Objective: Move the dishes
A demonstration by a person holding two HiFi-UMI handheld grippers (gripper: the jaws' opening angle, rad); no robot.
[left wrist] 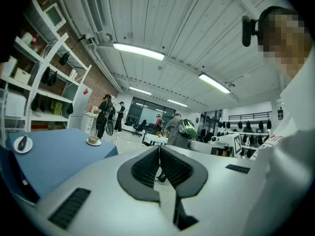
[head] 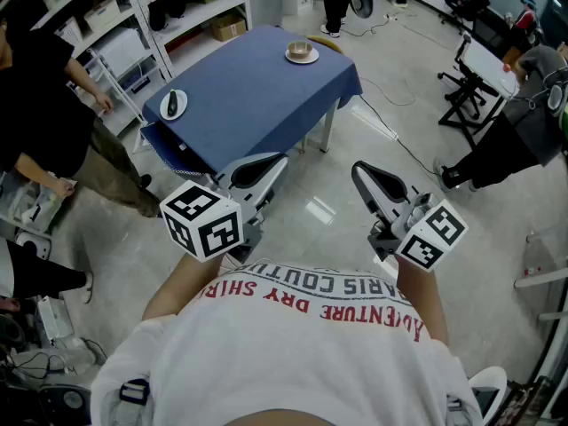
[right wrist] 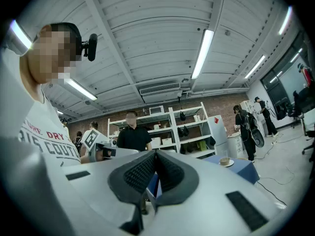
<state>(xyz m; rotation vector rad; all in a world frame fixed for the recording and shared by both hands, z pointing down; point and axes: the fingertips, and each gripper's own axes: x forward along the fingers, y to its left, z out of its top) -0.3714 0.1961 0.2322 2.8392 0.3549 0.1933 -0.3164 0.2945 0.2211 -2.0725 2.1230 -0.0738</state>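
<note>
Both left gripper [head: 273,161] and right gripper [head: 358,169] closed, empty — spoon dish [head: 173,104] only in head and left gripper views.

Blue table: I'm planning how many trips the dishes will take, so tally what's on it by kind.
Plates: 2, the near plate and the saucer.
Cups: 1, the cup on the saucer.
Utensils: 1, the dark utensil on the near plate.
Total: 4.
</note>
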